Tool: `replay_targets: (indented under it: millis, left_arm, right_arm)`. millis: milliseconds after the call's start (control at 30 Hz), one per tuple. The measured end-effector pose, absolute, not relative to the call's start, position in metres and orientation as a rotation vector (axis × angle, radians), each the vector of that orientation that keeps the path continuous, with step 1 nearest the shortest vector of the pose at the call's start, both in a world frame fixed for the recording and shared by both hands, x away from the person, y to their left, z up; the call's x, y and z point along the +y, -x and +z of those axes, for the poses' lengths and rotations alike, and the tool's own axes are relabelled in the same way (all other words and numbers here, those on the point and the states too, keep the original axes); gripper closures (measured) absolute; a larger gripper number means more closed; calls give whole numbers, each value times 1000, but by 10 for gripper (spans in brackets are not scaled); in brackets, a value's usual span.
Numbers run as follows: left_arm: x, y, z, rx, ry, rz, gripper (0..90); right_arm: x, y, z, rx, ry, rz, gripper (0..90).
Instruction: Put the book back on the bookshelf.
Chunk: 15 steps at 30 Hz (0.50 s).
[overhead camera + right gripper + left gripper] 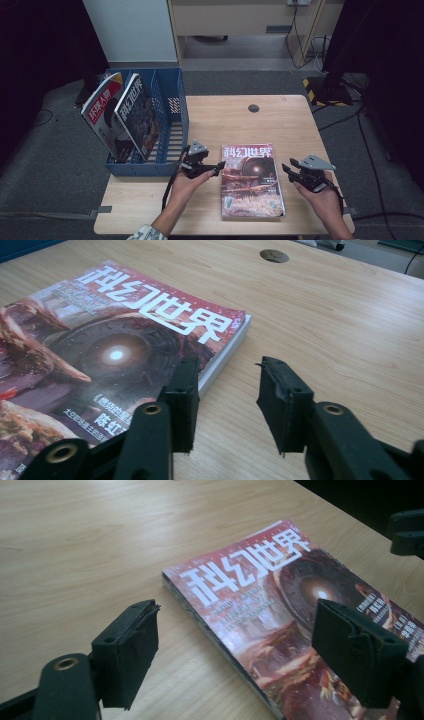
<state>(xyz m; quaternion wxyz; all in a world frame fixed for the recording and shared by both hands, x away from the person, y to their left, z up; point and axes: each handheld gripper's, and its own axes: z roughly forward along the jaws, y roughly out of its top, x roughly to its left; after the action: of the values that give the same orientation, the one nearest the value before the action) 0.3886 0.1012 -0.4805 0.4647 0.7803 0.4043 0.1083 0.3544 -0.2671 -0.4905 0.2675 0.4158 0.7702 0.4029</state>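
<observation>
Your two handheld grippers, left (215,167) and right (288,169), are matte black, each topped by a grey three-cornered plate. Black cables trail back along your forearms. Foam-like black pads (131,645) face the jaws; brass-ringed holes mark the arms. A pale patterned sleeve (146,233) covers your left arm.

The magazine (251,181) lies flat and closed on the wooden worktop (280,120), cover up, near the front edge and between the two hands. Its cover is mostly red and brown, with big white Chinese characters at the top and a dark round shape with a bright centre below them. The pages form a rather thick block.
</observation>
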Motion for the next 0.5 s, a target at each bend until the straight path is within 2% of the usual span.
replay_targets:
  millis: [300, 400, 500]
  left_arm:
    - [89, -371, -490, 921, -1977, 312, 226]
    - [88, -371, -497, 946, -1987, 327, 248]
    - [88, -372, -506, 966, -2000, 308, 247]
  right_arm:
    - [-249, -355, -492, 2125, -1033, 1113, 793]
    - [-244, -355, -494, 2140, -1030, 1128, 797]
    - [-241, -359, -498, 2152, -1064, 1127, 745]
